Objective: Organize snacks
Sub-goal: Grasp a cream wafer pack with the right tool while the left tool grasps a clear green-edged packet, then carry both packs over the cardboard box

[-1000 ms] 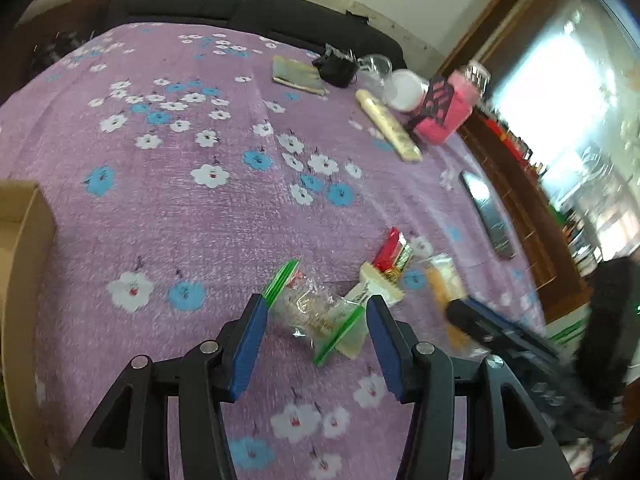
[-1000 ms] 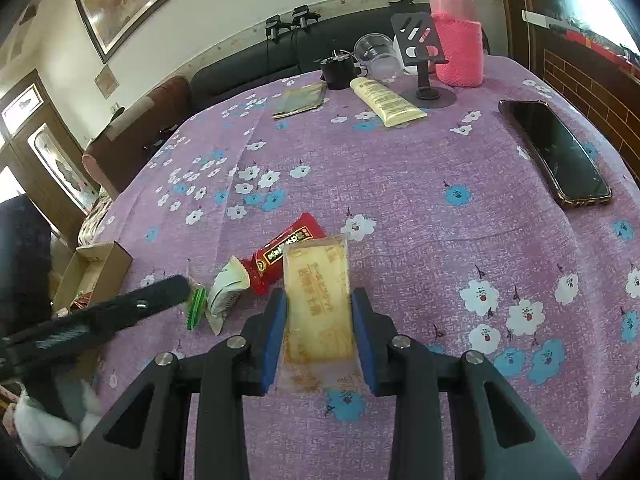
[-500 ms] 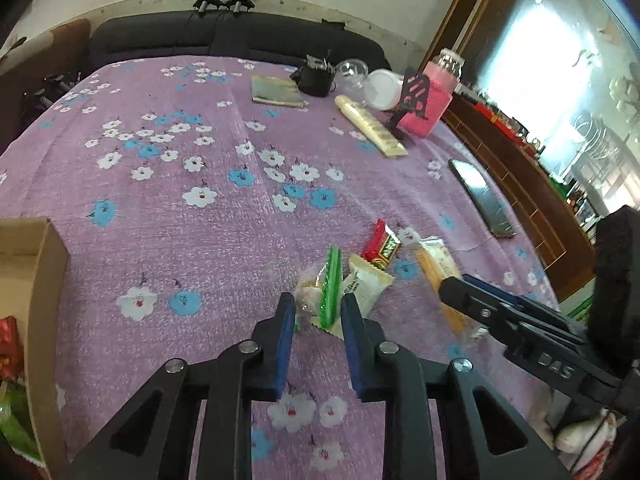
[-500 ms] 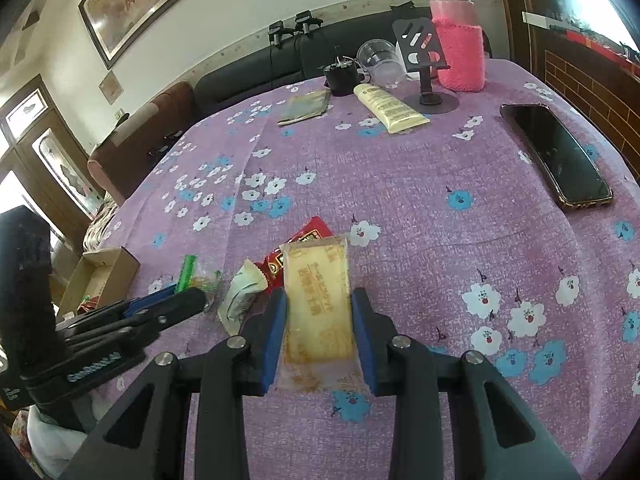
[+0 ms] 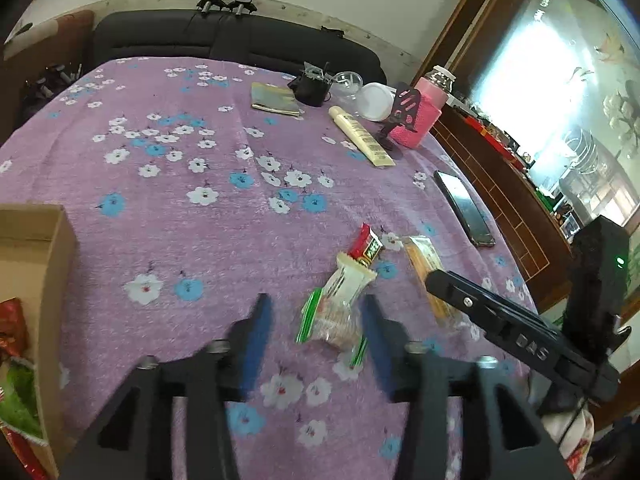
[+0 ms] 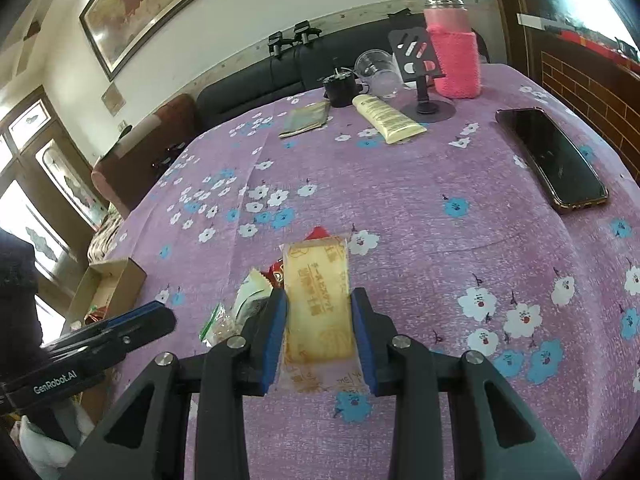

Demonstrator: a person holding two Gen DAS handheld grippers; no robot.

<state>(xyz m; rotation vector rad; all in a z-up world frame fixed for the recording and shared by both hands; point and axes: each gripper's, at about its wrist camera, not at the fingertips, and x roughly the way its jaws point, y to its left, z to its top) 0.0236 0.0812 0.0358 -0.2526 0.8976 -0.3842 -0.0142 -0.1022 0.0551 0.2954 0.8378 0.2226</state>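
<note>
Gripping the light, soft wafer packet (image 6: 318, 300) mid-length, right tongs (image 6: 319, 334) were clamped; left tongs (image 5: 316, 336), just reopened, straddled a crinkly bag (image 5: 332, 320), pads clear.

Left gripper (image 5: 316, 320) jaws just opening; right gripper (image 6: 319, 322) clamped.

A purple tablecloth (image 6: 460, 264) printed with white and blue flowers covers the table, with a dark sofa (image 5: 240, 36) behind its far edge and a framed painting (image 6: 160, 4) on the wall above. At the far end stand a bottle in a pink knitted sleeve (image 6: 454, 52), a black phone stand (image 6: 420, 76), a clear plastic cup (image 6: 376, 70) and a small black container (image 6: 340, 90), with a cream tube (image 6: 386, 118) and a flat greenish booklet (image 6: 306, 120) lying in front of them. A black smartphone (image 6: 550, 158) lies flat near the right edge, well apart from that group.
</note>
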